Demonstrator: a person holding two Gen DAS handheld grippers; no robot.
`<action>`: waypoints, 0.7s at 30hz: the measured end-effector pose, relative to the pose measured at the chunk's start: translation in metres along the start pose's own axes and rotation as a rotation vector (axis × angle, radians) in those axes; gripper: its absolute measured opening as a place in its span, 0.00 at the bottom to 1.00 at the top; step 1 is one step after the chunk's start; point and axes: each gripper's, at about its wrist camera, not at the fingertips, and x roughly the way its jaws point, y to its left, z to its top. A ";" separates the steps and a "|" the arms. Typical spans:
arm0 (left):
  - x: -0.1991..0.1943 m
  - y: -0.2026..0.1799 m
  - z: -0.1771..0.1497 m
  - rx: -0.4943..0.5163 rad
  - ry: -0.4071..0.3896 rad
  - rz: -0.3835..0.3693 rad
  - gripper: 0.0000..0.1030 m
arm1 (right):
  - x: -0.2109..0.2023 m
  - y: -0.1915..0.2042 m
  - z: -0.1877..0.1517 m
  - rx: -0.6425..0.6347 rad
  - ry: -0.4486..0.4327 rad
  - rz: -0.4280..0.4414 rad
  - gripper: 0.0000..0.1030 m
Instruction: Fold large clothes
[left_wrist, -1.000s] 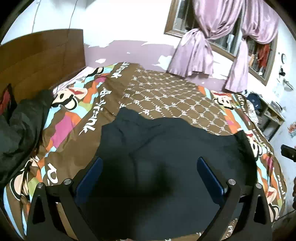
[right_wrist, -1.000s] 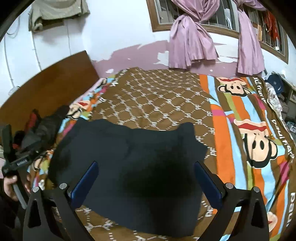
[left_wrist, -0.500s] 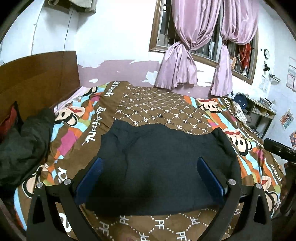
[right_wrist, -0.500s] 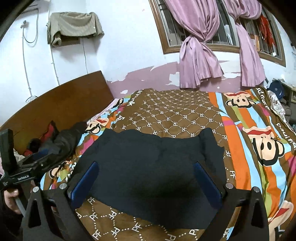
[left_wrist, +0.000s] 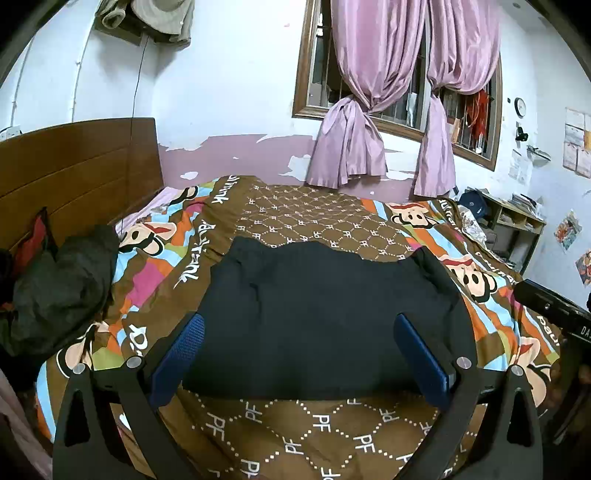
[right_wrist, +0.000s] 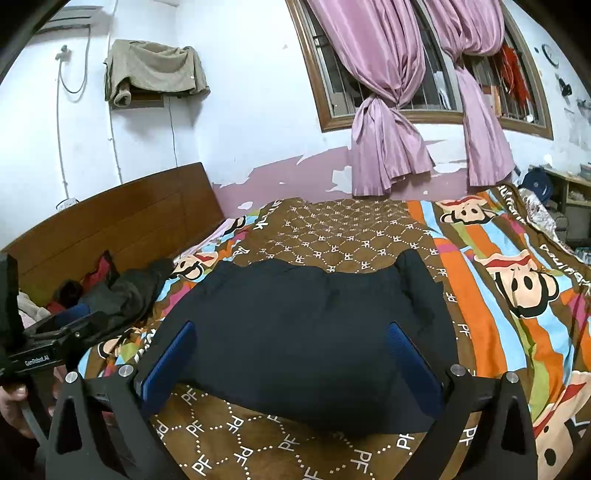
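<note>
A bed (left_wrist: 303, 435) fills most of both views, covered by a brown blanket (right_wrist: 332, 236) with a white diamond print in the middle and bright cartoon monkey stripes on either side. A wooden headboard (left_wrist: 74, 166) stands at the left end of the bed, against a white wall (right_wrist: 240, 92) with peeling purple paint low down. In that wall a barred window (left_wrist: 406, 74) has pink curtains (right_wrist: 384, 110) tied into knots.

A dark garment (left_wrist: 325, 314) lies spread flat on the middle of the blanket, roughly rectangular, with a narrower strip of cloth turned up along its right edge. A heap of dark clothes (left_wrist: 59, 288) sits near the headboard, well apart from the garment. A beige cloth (right_wrist: 155, 70) hangs over a fixture high on the wall.

The left gripper (left_wrist: 299, 354) hovers above the near edge of the garment, its blue-padded fingers (left_wrist: 177, 358) spread wide and holding nothing. The right gripper (right_wrist: 291, 362) hangs over the same near edge, likewise spread apart and empty. In the right wrist view the left gripper also shows at the far left, with a hand (right_wrist: 14, 406) on its handle.
</note>
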 end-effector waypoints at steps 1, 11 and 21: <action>-0.003 0.001 -0.003 0.000 -0.003 0.001 0.97 | -0.001 0.002 -0.003 -0.007 -0.007 -0.006 1.00; -0.013 0.007 -0.030 -0.031 -0.027 0.016 0.98 | -0.004 0.023 -0.034 -0.052 -0.041 -0.029 1.00; -0.014 0.014 -0.059 -0.023 0.003 0.045 0.98 | -0.001 0.027 -0.056 -0.049 -0.019 -0.047 1.00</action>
